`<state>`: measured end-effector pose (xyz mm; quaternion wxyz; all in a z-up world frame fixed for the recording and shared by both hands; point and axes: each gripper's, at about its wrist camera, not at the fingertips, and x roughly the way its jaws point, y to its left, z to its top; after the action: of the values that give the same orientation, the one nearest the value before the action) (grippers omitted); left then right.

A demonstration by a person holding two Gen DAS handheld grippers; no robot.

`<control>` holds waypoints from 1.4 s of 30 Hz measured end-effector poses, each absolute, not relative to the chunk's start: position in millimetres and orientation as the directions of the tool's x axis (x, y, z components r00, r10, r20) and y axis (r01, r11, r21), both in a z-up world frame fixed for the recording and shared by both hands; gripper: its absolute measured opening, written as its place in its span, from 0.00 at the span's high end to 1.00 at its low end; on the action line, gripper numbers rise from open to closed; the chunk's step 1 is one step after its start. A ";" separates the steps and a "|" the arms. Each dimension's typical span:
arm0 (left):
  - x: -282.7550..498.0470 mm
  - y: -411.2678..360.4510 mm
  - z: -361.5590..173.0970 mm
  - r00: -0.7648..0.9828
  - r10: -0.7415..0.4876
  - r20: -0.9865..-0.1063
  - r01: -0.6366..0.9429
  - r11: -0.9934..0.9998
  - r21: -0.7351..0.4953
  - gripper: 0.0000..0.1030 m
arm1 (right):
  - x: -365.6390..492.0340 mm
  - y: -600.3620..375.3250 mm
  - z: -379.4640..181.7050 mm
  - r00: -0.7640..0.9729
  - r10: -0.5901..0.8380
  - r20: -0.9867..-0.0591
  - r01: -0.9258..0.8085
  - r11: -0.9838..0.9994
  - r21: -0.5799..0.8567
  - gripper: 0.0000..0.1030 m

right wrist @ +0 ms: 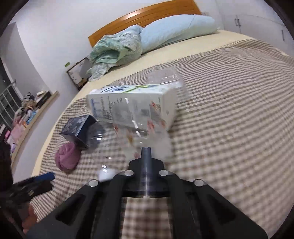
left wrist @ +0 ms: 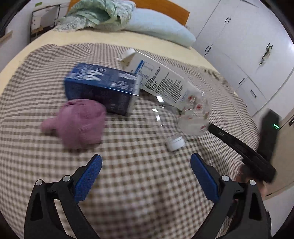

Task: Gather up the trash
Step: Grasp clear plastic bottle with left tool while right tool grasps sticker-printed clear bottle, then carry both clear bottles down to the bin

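Hovering left tongs (left wrist: 146,176): blue pads spread wide, nothing between them, above the checked blanket (left wrist: 139,202) on the bed.
Right tongs (right wrist: 146,152): fingers pressed together into one dark tip; the clear bottle lies right at that tip, but blur hides whether any of it is pinched.
White cap (left wrist: 175,142): just ahead of the left tongs, a little toward the right pad, at the near end of the bottle.
Clear plastic bottle (left wrist: 194,112): lying on the blanket ahead and right of the left tongs, with a label of red and white marks; in the right wrist view (right wrist: 132,136) it lies straight ahead of the closed tip, reaching toward the white carton.
Purple cloth lump (left wrist: 77,122): ahead and left of the left tongs, resting on the blanket; from the right tongs (right wrist: 67,159) it is off to the left.
Blue box (left wrist: 101,86): just beyond the purple lump, touching or overlapping the white carton's near side.
White carton (left wrist: 156,80): lying on its side beyond the bottle, printed text facing up; directly beyond the bottle from the right tongs (right wrist: 132,106).
Pale blue pillow (left wrist: 161,29): far end of the bed, against the wooden headboard (right wrist: 143,16).
Green crumpled bedding (left wrist: 99,14): beside the pillow, to its left.
White cupboards (left wrist: 244,46): far right, past the edge of the bed.
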<state>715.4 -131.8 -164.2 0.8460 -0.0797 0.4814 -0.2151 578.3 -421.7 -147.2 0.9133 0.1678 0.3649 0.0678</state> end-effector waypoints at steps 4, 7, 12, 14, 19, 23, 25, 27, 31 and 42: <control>738.3 -179.9 -171.2 0.415 -0.433 -0.800 0.323 0.893 -0.315 0.09 | 547.3 -457.4 -131.2 0.738 0.217 -0.639 0.012 0.943 0.334 1.00; 758.6 -197.8 -180.1 0.419 -0.355 -0.836 0.271 0.927 -0.258 0.09 | 523.3 -480.3 -126.7 0.731 0.188 -0.656 0.029 0.952 0.305 1.00; 794.7 -218.8 -195.1 0.402 -0.310 -0.862 0.217 0.946 -0.239 0.09 | 505.3 -482.6 -137.0 0.721 0.146 -0.677 0.028 0.971 0.239 0.22; 802.9 -225.7 -197.9 0.407 -0.302 -0.862 0.228 0.947 -0.224 0.21 | 502.9 -477.1 -139.3 0.742 0.178 -0.646 -0.013 0.968 0.252 0.22; 768.8 -215.0 -160.5 0.547 -0.327 -0.771 0.272 0.940 -0.205 0.40 | 535.8 -461.2 -149.7 0.728 0.238 -0.643 0.013 0.933 0.360 0.22; 731.0 -185.1 -128.1 0.655 -0.330 -0.680 0.255 0.943 -0.212 0.40 | 588.0 -418.8 -157.6 0.718 0.225 -0.659 0.054 0.926 0.375 0.22; 720.5 -173.1 -118.0 0.667 -0.315 -0.675 0.236 0.949 -0.210 0.40 | 620.4 -401.4 -166.8 0.677 0.171 -0.716 0.097 0.943 0.317 0.22; 711.8 -163.6 -108.3 0.675 -0.301 -0.674 0.234 0.953 -0.192 0.40 | 635.4 -404.5 -174.1 0.660 0.142 -0.738 0.171 0.928 0.331 0.49; 680.1 -136.8 -77.3 0.724 -0.270 -0.635 0.228 0.962 -0.149 0.40 | 617.7 -416.7 -166.2 0.650 0.136 -0.747 0.241 0.896 0.373 0.49; 568.8 -156.6 15.8 0.762 -0.387 -0.519 0.340 0.921 -0.188 0.40 | 486.6 -437.0 -51.9 0.720 0.098 -0.687 0.128 0.954 0.271 0.49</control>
<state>568.8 -156.6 15.8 0.9377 -0.0415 0.2852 -0.1940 486.6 -437.0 -51.9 0.9150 0.1514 0.3740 -0.0081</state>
